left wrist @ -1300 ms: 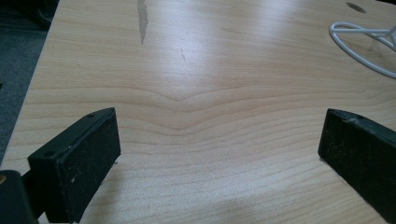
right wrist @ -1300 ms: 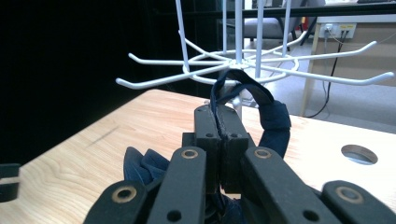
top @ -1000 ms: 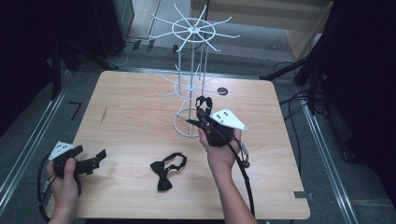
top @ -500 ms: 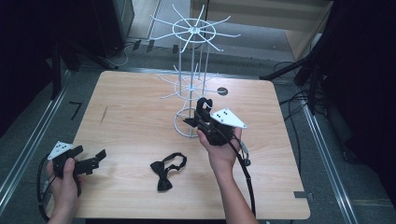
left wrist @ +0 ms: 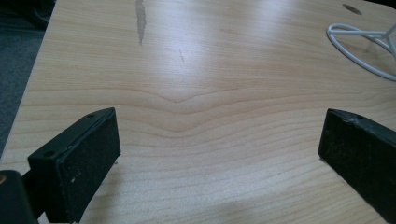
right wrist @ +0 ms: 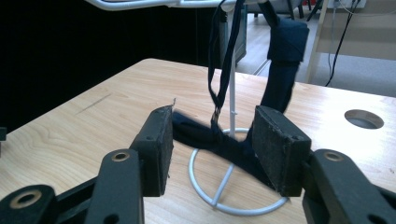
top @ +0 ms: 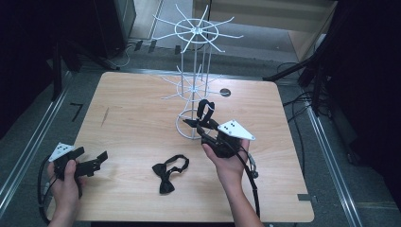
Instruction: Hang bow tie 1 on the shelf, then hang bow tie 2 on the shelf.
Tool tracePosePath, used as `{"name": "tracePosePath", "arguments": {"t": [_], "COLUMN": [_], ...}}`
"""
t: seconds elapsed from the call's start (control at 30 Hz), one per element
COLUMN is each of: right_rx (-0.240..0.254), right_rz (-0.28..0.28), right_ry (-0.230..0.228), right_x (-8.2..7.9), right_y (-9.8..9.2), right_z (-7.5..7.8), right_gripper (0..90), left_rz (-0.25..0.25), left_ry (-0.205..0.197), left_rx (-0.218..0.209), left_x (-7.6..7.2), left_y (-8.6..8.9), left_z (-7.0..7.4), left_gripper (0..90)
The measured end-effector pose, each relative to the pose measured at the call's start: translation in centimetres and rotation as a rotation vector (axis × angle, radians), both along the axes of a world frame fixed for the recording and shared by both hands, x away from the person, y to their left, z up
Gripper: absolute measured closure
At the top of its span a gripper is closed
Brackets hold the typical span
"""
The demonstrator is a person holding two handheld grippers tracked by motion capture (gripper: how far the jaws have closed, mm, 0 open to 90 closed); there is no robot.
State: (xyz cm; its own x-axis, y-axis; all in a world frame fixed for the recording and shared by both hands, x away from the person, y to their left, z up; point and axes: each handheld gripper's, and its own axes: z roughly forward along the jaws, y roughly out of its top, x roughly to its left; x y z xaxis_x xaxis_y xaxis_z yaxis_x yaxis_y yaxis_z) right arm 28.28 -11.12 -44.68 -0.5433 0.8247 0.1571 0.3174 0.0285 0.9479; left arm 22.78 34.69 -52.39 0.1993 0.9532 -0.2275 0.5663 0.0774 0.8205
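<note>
Right gripper, jaws just opened, released a hanging bow tie on the rack; left gripper rested wide open.

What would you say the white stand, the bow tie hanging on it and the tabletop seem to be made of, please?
White stand: thin rods with a smooth white coat, probably coated metal wire. Hanging bow tie: dark, matte, soft folds, likely fabric. Tabletop: pale wood grain with a slight sheen, wood or laminate.
</note>
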Motion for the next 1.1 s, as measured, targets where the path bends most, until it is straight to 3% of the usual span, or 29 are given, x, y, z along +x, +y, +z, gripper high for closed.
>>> {"name": "tracePosePath", "arguments": {"t": [0.1, 0.33, 0.6, 0.73, 1.1], "right_rx": [0.018, -0.012, -0.012, -0.004, -0.019], "right_rz": [-0.006, 0.004, 0.016, 0.009, 0.051], "right_ry": [0.011, 0.032, 0.034, 0.064, 0.088], "right_x": [-0.2, -0.5, -2.6, -3.8, -5.4], "right_y": [-0.3, -0.6, -1.6, -2.5, -2.4], "right_z": [-0.5, -1.9, -3.4, -4.3, -4.8], "right_gripper": [48.9, 47.7, 46.3, 44.8, 41.8], "left_rz": [0.000, 0.006, 0.003, -0.002, -0.004], "left_ry": [-0.003, -0.007, -0.003, 0.007, 0.011], "left_rx": [-0.002, -0.008, -0.010, -0.001, -0.006], "left_x": [0.1, -0.1, -0.1, 0.0, 0.0], "left_y": [0.0, 0.1, 0.0, -0.1, -0.1], "left_z": [0.0, 0.0, 0.0, 0.0, 0.0], "left_gripper": [0.0, 0.0, 0.0, 0.0, 0.0]}}
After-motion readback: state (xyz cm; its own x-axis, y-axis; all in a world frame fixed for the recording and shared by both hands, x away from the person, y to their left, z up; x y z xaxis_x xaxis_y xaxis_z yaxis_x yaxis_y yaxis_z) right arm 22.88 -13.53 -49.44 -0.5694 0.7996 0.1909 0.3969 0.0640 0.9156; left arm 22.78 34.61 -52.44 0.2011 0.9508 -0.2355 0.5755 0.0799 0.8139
